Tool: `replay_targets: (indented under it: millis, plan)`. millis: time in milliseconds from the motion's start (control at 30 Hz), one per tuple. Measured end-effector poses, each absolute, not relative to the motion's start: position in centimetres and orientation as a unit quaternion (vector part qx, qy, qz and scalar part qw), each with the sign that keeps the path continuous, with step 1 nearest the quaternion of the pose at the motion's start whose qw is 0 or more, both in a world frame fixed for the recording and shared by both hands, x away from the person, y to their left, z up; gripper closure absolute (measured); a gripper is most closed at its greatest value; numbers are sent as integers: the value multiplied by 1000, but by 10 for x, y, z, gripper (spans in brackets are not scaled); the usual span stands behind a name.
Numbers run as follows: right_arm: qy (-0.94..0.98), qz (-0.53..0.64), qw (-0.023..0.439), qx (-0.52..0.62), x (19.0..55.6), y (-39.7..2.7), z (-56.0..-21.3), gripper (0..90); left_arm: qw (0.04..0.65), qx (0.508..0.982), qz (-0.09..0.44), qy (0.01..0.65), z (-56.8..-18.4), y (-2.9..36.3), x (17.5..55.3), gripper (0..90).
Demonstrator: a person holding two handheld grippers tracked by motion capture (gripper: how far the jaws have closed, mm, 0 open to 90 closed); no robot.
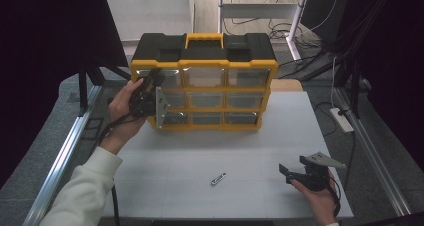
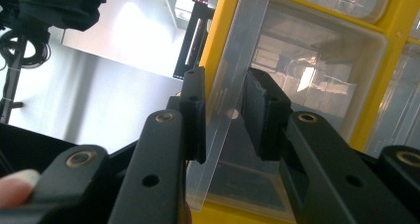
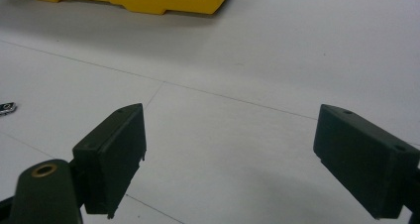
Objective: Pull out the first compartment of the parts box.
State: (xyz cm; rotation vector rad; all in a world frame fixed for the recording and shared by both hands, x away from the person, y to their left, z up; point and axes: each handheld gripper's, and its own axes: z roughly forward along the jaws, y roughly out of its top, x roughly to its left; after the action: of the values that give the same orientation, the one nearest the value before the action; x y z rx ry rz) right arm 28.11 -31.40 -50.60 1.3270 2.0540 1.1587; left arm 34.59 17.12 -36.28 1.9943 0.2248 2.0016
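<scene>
Left gripper [image 2: 224,116] and hand hide the top-left drawer [image 1: 167,77].

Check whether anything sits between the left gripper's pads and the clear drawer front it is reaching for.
Nothing visible does. The left gripper straddles the clear drawer front of the yellow organizer; one pad sits against it, while a small bare gap remains at the other.
</scene>
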Motion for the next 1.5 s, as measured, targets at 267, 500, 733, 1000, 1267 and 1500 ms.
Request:
replay_targets:
  millis: [267,500,733,1000,1267,1500]
  plan:
    - [741,418,216,479,281,-314,-506,136,151,692,701,77,-364,170,346,726]
    - [740,417,217,480,281,-314,-506,136,147,691,704,76,-364,170,344,729]
    - [740,417,217,481,281,-314,-506,136,155,689,704,77,-365,170,344,729]
    - [740,417,218,481,281,-314,-506,136,152,689,705,75,-365,171,340,730]
    - [739,419,217,481,281,-315,-506,135,157,689,704,73,-365,171,336,730]
    - [738,420,218,482,281,-315,-505,136,161,687,705,76,-365,170,333,729]
